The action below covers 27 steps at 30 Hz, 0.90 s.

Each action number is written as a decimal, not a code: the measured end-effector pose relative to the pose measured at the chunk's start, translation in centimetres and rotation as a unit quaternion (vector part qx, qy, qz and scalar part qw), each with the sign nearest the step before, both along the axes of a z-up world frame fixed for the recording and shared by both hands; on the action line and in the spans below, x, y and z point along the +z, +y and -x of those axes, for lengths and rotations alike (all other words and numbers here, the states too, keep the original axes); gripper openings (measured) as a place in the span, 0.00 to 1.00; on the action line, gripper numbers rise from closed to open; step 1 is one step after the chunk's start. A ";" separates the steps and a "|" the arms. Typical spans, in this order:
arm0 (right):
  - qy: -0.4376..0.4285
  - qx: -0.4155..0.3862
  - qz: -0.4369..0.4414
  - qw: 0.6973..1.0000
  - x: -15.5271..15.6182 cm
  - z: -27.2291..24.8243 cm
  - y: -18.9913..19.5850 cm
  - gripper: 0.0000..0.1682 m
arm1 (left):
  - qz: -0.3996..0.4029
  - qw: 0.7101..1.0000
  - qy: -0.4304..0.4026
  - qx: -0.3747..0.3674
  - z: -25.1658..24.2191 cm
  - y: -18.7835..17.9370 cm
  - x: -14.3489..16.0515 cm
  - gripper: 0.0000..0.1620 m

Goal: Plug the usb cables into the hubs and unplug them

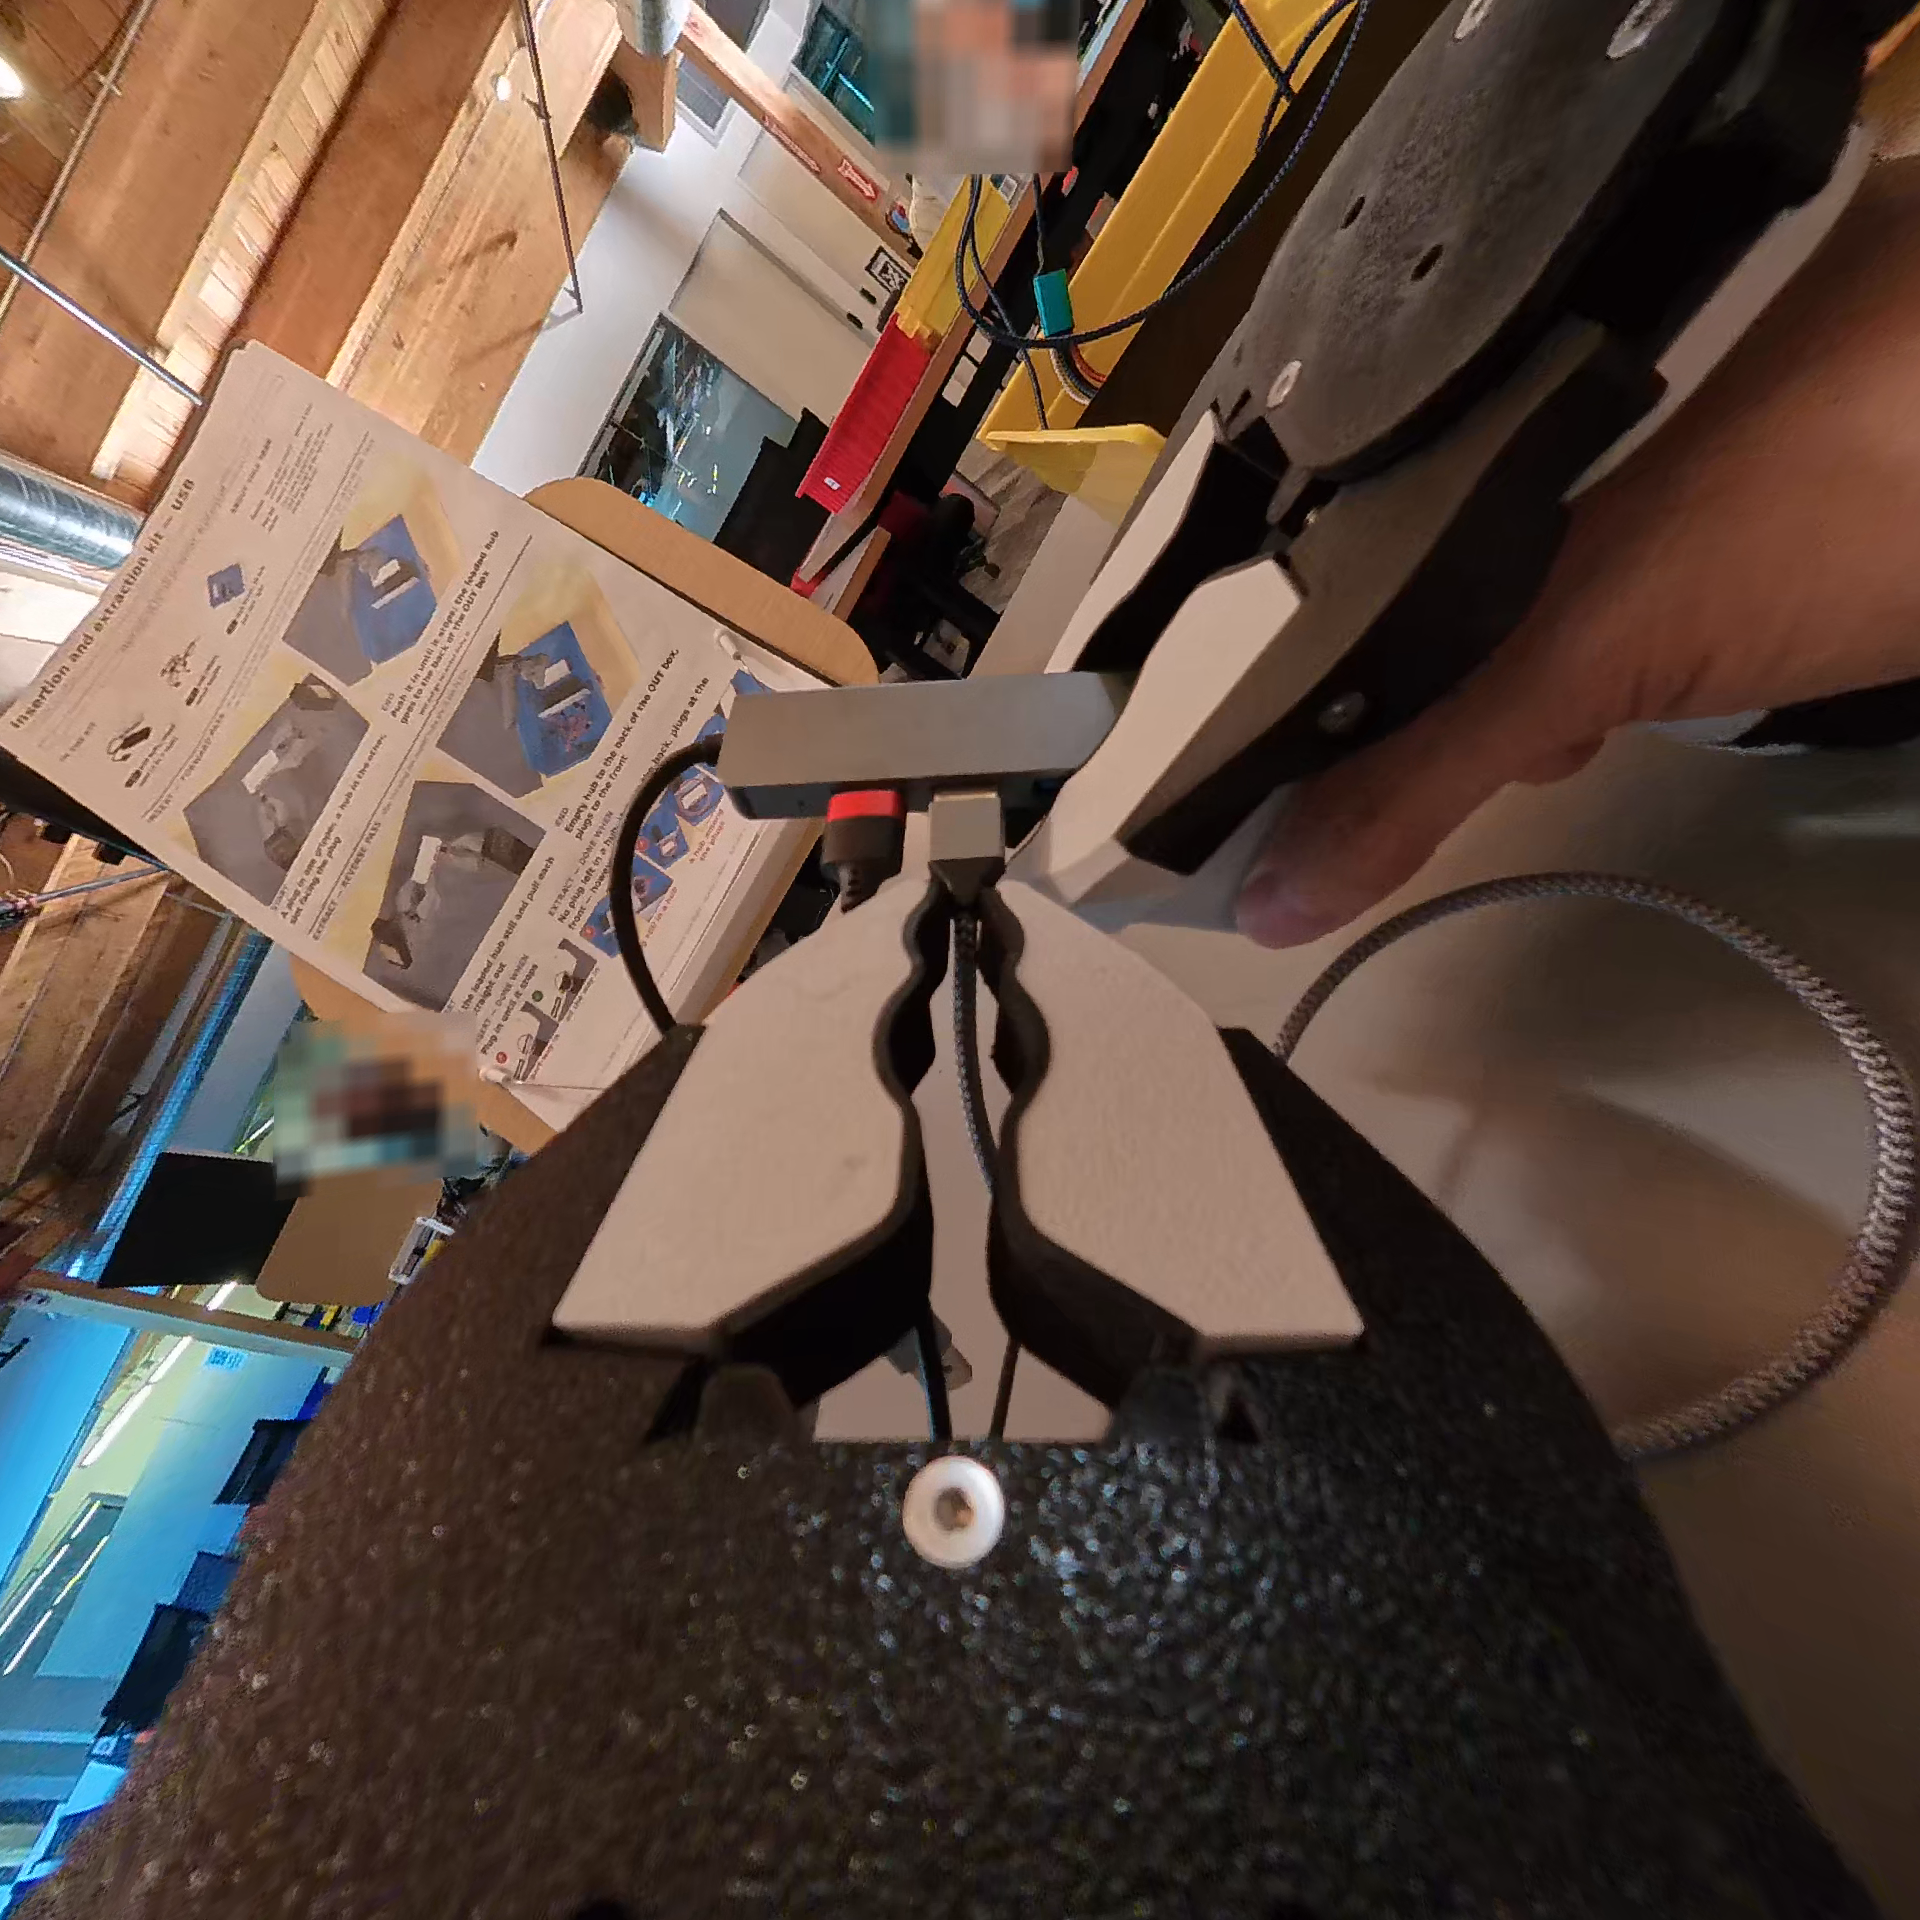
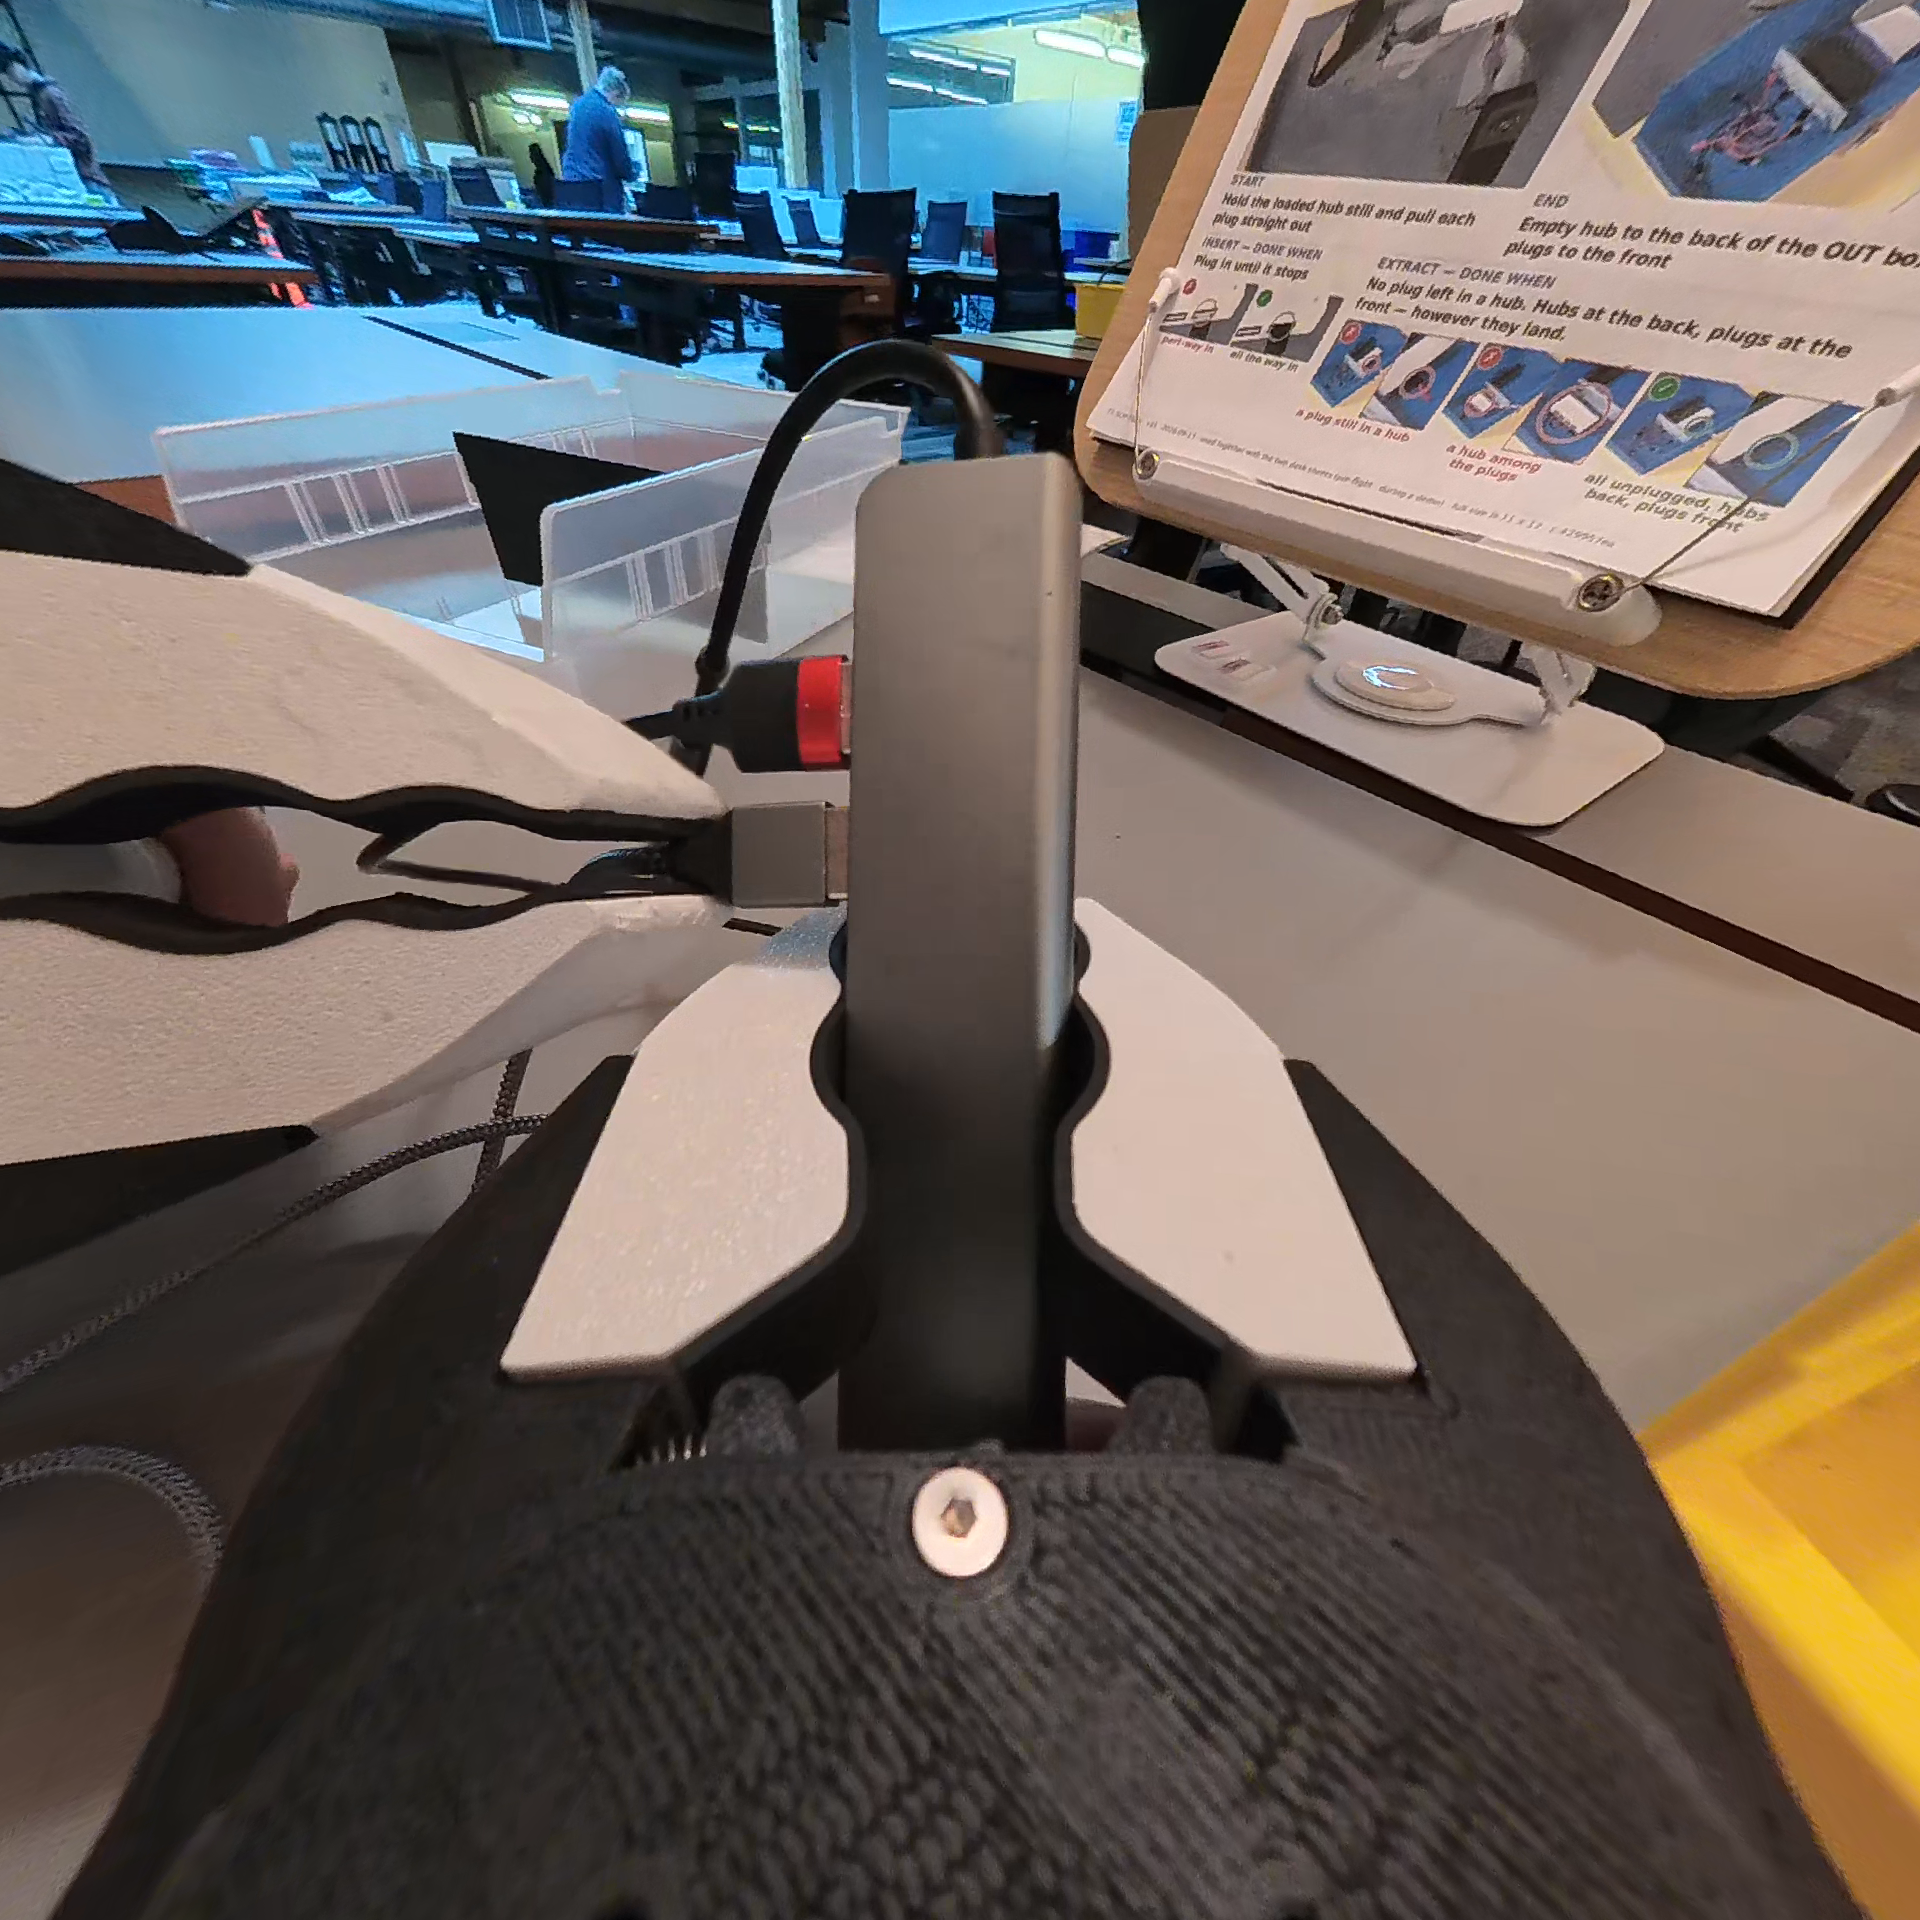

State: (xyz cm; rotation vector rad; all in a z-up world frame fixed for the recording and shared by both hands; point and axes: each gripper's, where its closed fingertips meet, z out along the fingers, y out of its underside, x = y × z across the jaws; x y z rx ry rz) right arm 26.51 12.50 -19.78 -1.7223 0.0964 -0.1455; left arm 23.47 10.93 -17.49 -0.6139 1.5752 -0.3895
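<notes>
- My right gripper [image 2: 961,1049] is clamped across the lower half of the grey USB hub [image 2: 961,727]. The hub stands upright between its fingers with the port side turned towards my other tool, I judge so the hub stays steady against any push or pull.
- My left gripper [image 1: 961,904] is pinching the grey metal plug [image 1: 966,831] by its strain relief. The braided cable [image 1: 1849,1143] runs back between its fingers and loops over the table [image 2: 1455,1039].
- That plug meets the hub's port square-on. A sliver of metal shell shows, so whether it is fully seated I cannot tell.
- Just beside it a red-collared black plug [image 2: 805,717] sits in the neighbouring port, its black cable [image 2: 790,457] arching away unheld.
- Count: one hub, two plugs at it, two grippers.
- Behind stand a clear plastic bin [image 2: 416,488] and an instruction sheet [image 2: 1558,312] on a stand. A yellow bin [image 2: 1818,1558] is at my right.
</notes>
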 end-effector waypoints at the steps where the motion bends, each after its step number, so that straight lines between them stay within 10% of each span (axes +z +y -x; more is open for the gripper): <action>1: 0.003 0.002 0.000 1.000 0.0 0.0 0.0 0.20 | 0.001 1.000 0.001 -0.002 0.0 0.0 0.0 0.03; 27: 0.059 0.068 0.023 0.996 -0.8 1.4 0.1 0.20 | -0.066 0.997 0.007 -0.045 0.5 -0.4 0.2 0.03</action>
